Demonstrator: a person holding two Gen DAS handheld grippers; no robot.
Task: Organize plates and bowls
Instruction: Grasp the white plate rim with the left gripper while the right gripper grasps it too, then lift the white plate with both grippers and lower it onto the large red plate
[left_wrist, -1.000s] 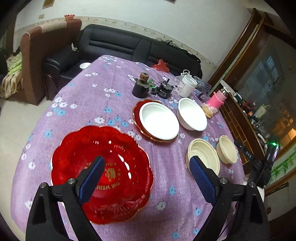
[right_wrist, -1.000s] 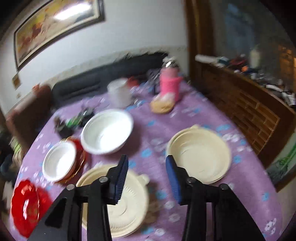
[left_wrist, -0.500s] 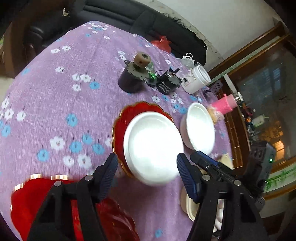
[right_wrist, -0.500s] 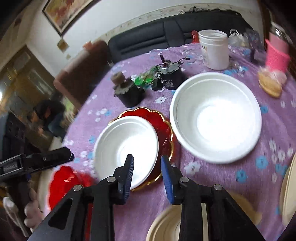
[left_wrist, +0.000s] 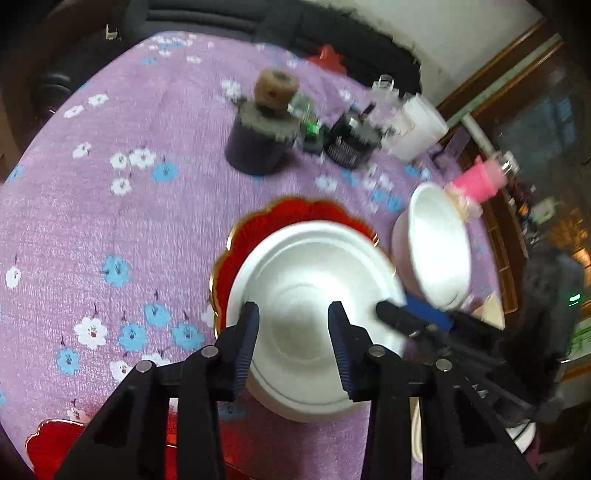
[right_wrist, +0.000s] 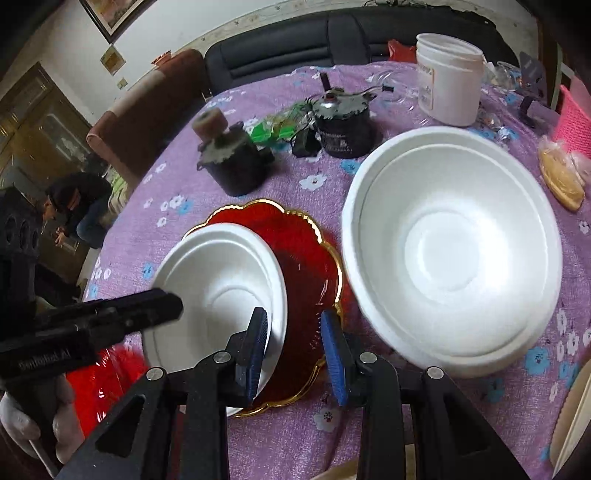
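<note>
Left wrist view: the left hand-held gripper (left_wrist: 293, 332) was spread, its pads hovering over the near half of the small white bowl (left_wrist: 314, 295) and pinching nothing. This bowl sat on the gold-rimmed red plate (left_wrist: 258, 229), offset toward the camera. The large white bowl (left_wrist: 436, 251) stood just beside it on the purple floral worktop (left_wrist: 92, 221). The right hand-held gripper (left_wrist: 410, 314) reached in from the right near the small bowl's rim. A second red plate (left_wrist: 48, 443) lay at the near left edge. The far half of this view was blurred.

Right wrist view: the right hand-held gripper (right_wrist: 293, 339) was also spread and empty. One pad lay over the small white bowl's (right_wrist: 221, 280) rim and the other over the red plate (right_wrist: 306, 266). The large white bowl (right_wrist: 450, 251) stood right of the plate. The left hand-held gripper (right_wrist: 162, 299) entered from the left above the small bowl.

Risk, as a judgement: both tools converged on one light bowl. A closing pad could catch the red plate's rim with the bowl, drag the plate, or strike the other tool.

Only the right wrist view showed sharply the white jar (right_wrist: 447, 77) and the dark cylinders behind the plate. Only the left wrist view showed how the small bowl overhung the plate's near edge.
</note>
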